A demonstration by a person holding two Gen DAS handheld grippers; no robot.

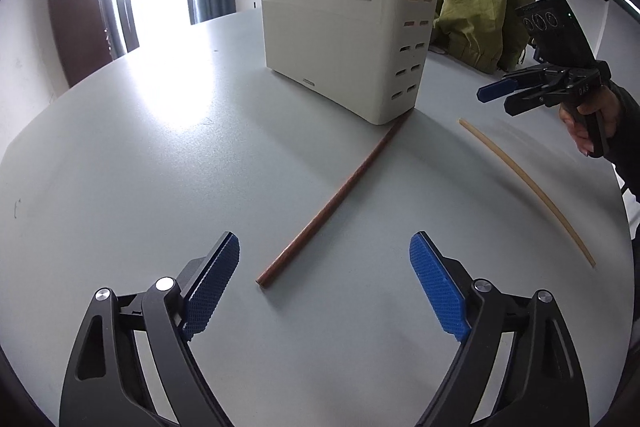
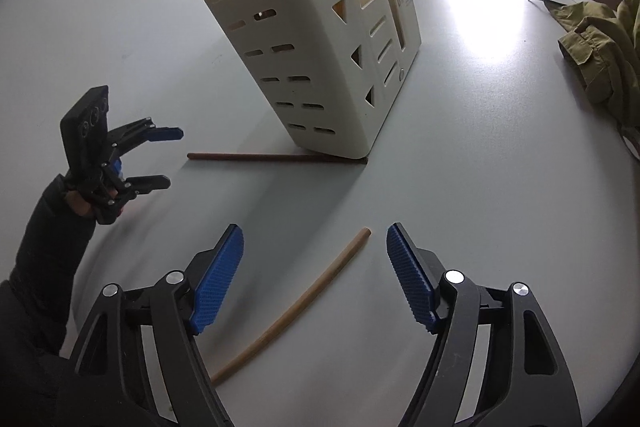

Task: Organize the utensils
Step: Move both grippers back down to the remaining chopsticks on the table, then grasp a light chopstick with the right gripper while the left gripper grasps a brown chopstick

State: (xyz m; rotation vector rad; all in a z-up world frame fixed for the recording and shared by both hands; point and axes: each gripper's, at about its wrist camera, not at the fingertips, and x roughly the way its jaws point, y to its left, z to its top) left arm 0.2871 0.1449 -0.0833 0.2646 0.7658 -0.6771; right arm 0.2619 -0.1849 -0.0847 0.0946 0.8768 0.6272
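Chopsticks wait loose on the table (image 1: 120,155): the brown stick (image 1: 332,205) lies just ahead of the left tongs (image 1: 324,283), the pale stick (image 2: 296,303) between the right tongs (image 2: 316,279). Both tongs gape, empty. Each should close mid-shaft, then lift toward the holder (image 2: 316,67) beyond, where other sticks stand.

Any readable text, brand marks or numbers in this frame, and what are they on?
"OAS": on the body of the right gripper, small, uncertain.
Dark lettering on the front panel of the utensil holder: too blurred to read.
Small mark at the holder's base: too small to read.
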